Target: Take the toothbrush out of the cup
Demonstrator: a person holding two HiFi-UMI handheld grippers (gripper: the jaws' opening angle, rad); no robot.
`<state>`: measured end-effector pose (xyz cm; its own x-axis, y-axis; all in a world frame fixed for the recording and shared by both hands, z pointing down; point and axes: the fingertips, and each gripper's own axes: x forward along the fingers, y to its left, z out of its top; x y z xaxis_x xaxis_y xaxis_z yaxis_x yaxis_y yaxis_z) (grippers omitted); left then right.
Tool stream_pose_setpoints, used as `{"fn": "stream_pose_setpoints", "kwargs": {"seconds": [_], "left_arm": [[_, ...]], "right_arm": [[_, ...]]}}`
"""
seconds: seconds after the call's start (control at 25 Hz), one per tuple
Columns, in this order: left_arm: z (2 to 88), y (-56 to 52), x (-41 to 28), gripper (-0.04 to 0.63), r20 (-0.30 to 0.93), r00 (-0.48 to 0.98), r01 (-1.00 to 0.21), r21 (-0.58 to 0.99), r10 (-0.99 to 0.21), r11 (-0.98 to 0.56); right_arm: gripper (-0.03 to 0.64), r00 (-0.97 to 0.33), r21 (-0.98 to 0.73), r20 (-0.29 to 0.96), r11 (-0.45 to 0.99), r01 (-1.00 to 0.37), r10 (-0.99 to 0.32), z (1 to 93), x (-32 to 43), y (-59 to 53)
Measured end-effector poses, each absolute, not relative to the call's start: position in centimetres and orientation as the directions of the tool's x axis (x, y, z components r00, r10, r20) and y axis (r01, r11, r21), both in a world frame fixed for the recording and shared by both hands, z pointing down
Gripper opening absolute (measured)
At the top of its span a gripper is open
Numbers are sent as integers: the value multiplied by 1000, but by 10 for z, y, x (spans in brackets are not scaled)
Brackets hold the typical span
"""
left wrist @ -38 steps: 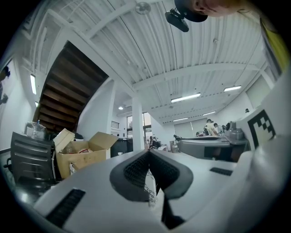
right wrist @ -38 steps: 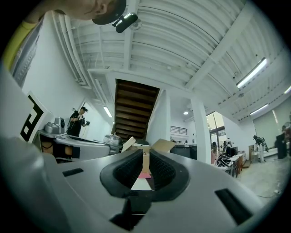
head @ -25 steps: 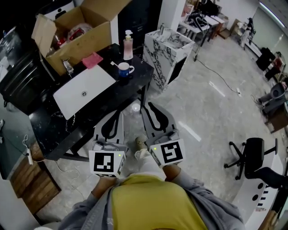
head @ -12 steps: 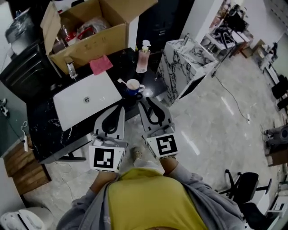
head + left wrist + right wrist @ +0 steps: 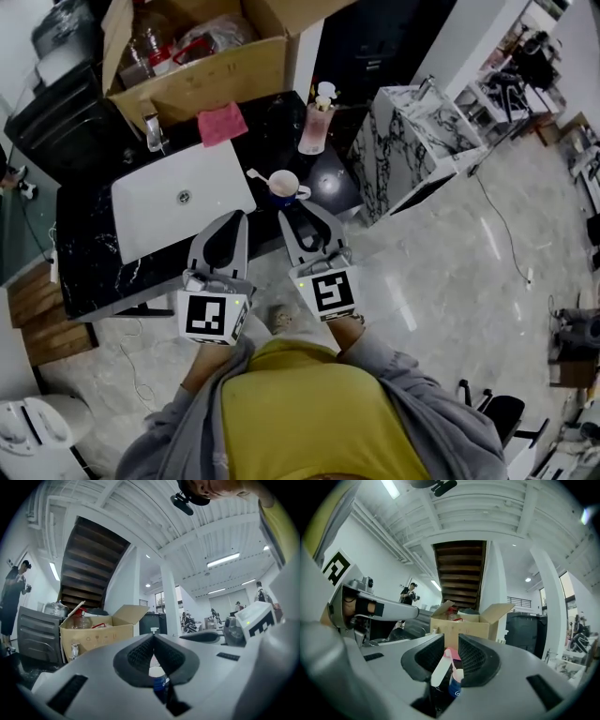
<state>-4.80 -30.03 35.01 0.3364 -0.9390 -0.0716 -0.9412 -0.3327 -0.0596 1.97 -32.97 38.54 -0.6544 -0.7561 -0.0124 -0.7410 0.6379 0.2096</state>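
Observation:
A blue cup (image 5: 284,187) with a white inside stands near the front edge of the black table (image 5: 89,248). A white toothbrush (image 5: 258,175) leans out of it to the left. My right gripper (image 5: 300,208) is just short of the cup, jaws open by a narrow gap. In the right gripper view the toothbrush (image 5: 440,669) and cup (image 5: 454,685) show through the gap of that gripper (image 5: 451,639). My left gripper (image 5: 235,217) hovers over the table edge left of the cup. Its jaws (image 5: 153,637) are shut on nothing, and the cup (image 5: 159,680) lies beyond them.
A closed white laptop (image 5: 180,199) lies left of the cup. Behind it are a pink cloth (image 5: 222,124), a pump bottle (image 5: 317,122) and an open cardboard box (image 5: 202,56). A marble-patterned cabinet (image 5: 422,150) stands right of the table.
Both grippers have moved forward from over the floor to the table's front edge. The right one now reaches the cup. The table looks nearer and larger.

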Motion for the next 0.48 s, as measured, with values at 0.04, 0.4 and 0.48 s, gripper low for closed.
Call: {"fn": "stream_pose_setpoints", "kwargs": {"seconds": [0.04, 0.4, 0.48], "left_arm": [[355, -303, -49, 0, -64, 333, -942, -58, -941, -329], [376, -338, -53, 0, -48, 357, -933, -52, -933, -355], [379, -349, -56, 0, -43, 365, -930, -54, -930, -362]], "right_arm": [[97, -662, 206, -3, 647, -734, -750, 391, 17, -332], [94, -670, 259, 69, 662, -703, -739, 418, -4, -364], [93, -667, 272, 98, 665, -696, -738, 423, -8, -373]]}}
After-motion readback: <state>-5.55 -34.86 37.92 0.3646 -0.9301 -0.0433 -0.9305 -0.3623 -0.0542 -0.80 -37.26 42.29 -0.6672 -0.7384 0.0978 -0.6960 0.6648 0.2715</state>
